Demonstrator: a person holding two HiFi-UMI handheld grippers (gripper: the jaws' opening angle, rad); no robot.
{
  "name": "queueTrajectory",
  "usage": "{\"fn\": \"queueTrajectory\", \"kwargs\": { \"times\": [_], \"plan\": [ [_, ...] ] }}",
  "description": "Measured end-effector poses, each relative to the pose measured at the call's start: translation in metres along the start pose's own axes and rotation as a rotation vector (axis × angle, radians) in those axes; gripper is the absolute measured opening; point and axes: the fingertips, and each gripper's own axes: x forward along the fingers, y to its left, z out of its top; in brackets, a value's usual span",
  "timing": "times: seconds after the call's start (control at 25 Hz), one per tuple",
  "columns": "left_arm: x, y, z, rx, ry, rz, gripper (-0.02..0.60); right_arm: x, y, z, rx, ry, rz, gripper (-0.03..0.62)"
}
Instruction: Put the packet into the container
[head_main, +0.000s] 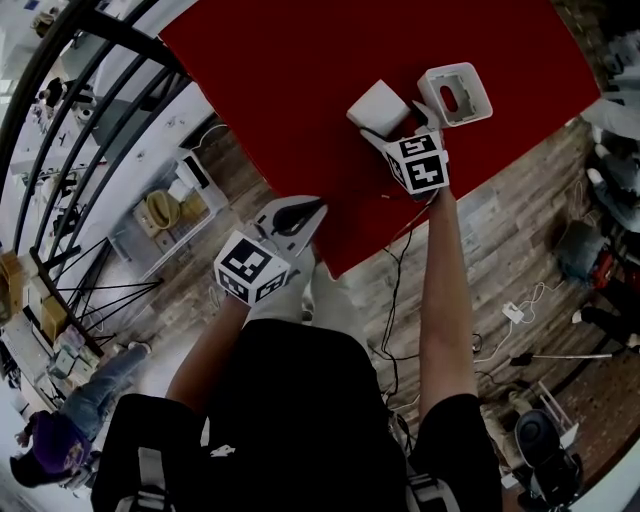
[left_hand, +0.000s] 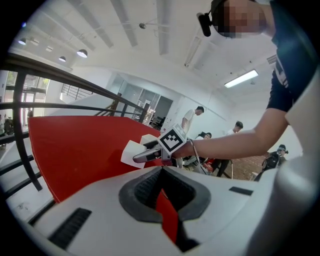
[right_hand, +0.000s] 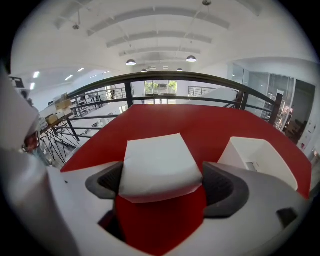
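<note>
A white packet is held just above the red table, and my right gripper is shut on it. In the right gripper view the packet spans the gap between both pads of the right gripper. The white square container stands open-topped just right of the packet, and it shows as the container at the right. My left gripper hovers at the table's near edge, shut and holding nothing. The left gripper looks toward the right gripper and the packet.
A black railing runs along the table's left and far sides, with a lower floor beyond it. Cables lie on the wooden floor to the right. People stand in the background.
</note>
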Motion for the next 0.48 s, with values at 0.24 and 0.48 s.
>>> {"fn": "queueTrajectory", "kwargs": {
  "times": [0.24, 0.48],
  "plan": [
    [0.010, -0.002, 0.009, 0.030, -0.006, -0.015, 0.008, -0.003, 0.003, 0.001, -0.013, 0.027, 0.005, 0.437],
    [0.021, -0.003, 0.018, 0.056, -0.006, -0.032, 0.008, -0.018, -0.008, 0.016, 0.055, -0.016, -0.006, 0.417]
  ]
}}
